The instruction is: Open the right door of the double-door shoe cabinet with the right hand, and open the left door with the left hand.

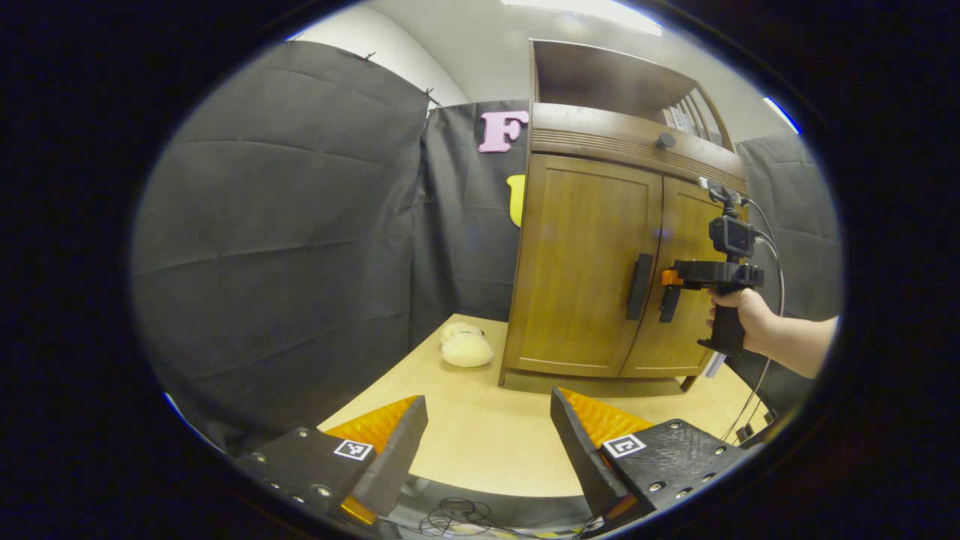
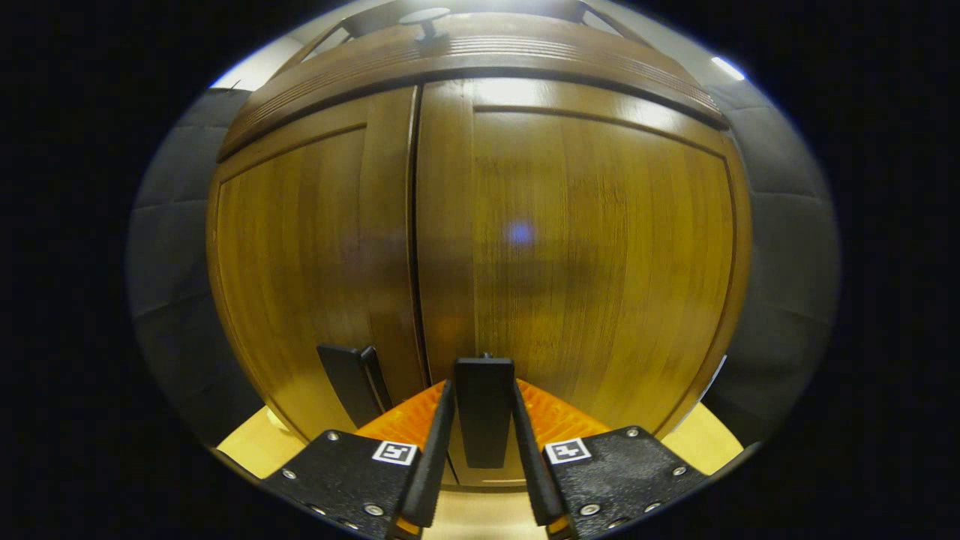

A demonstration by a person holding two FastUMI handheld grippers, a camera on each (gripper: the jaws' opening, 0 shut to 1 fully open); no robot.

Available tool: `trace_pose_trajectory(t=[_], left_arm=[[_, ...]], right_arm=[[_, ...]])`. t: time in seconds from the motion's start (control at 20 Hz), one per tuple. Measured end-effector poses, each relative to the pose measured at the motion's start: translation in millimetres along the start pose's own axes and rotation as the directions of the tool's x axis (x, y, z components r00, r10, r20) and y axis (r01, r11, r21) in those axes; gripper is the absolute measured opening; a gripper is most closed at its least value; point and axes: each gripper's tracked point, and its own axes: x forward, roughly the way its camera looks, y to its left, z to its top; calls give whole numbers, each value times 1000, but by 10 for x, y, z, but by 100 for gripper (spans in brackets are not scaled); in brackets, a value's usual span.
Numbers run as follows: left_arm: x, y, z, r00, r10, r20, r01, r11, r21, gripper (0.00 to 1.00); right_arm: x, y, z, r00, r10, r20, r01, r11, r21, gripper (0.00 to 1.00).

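The wooden shoe cabinet (image 1: 592, 247) stands on a light table, both doors flush and closed. In the left gripper view my left gripper (image 1: 487, 442) is open and wide, low over the table and well short of the left door's black handle (image 1: 639, 286). A hand holds my right gripper (image 1: 670, 279) at the right door's handle (image 1: 667, 306). In the right gripper view, my right gripper (image 2: 484, 450) is shut on the right door's handle (image 2: 484, 405), one finger on each side. The left door's handle (image 2: 352, 382) sits just left of the seam.
A cream plush item (image 1: 466, 349) lies on the table (image 1: 480, 442) left of the cabinet's base. A round knob (image 1: 665, 140) sits on the drawer band above the doors. Black cloth walls close in on the left and back. Cables (image 1: 457, 514) lie under the table's near edge.
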Motion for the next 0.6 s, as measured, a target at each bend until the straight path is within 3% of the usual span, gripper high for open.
trace_pose_trajectory(t=[0.2, 0.6], left_arm=[[33, -1, -64, 1000, -2, -17, 2, 1000, -3, 95], [52, -37, -62, 999, -27, -21, 27, 999, 26, 94]], right_arm=[[1, -7, -5, 999, 35, -7, -35, 999, 21, 32], [-13, -15, -22, 997, 74, -16, -73, 997, 20, 29]])
